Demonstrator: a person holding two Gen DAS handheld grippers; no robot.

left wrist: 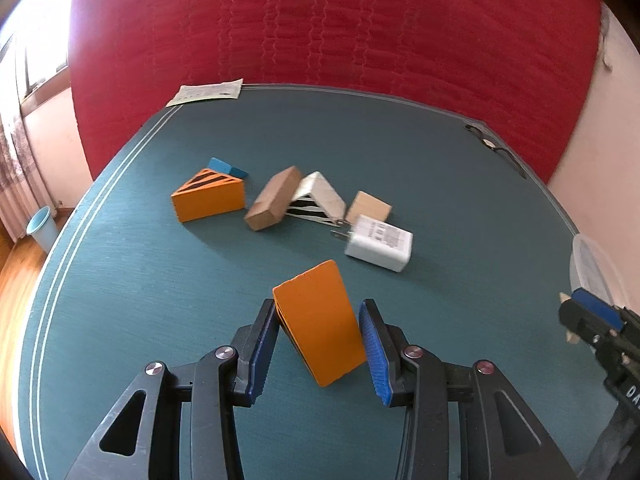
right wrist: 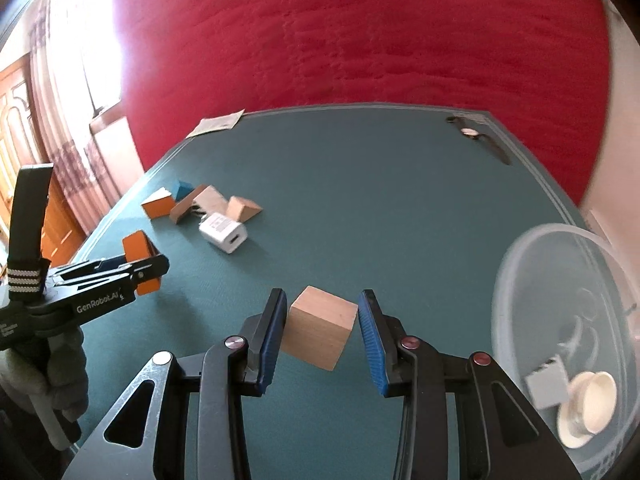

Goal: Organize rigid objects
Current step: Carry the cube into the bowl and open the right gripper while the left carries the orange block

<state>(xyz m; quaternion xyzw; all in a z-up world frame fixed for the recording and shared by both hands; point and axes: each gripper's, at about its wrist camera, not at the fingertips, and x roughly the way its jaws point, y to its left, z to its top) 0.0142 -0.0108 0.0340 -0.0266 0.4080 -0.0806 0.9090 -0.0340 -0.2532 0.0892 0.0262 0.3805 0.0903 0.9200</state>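
My left gripper (left wrist: 319, 307) is shut on an orange wedge block (left wrist: 320, 332), tilted and lifted off the teal table (left wrist: 160, 300). In the right wrist view, my right gripper (right wrist: 322, 297) is shut on a plain wooden cube (right wrist: 318, 330), also above the table. On the left of that view the left gripper (right wrist: 154, 266) appears with its orange block (right wrist: 136, 245). Farther back lie a striped orange wedge (left wrist: 208, 200), a blue block (left wrist: 224, 167), a brown block (left wrist: 274, 204), a white striped wedge (left wrist: 320, 194), a pale wooden block (left wrist: 368, 207) and a white charger (left wrist: 380, 243).
A clear round container (right wrist: 520, 280) at the right table edge holds a grey cube (right wrist: 546, 388) and a white cup-shaped piece (right wrist: 588, 404). A wristwatch (right wrist: 472, 133) and a paper leaflet (right wrist: 216, 122) lie at the far edge. A red quilted backdrop (right wrist: 360, 40) rises behind. A gloved hand (right wrist: 60, 380) holds the left gripper.
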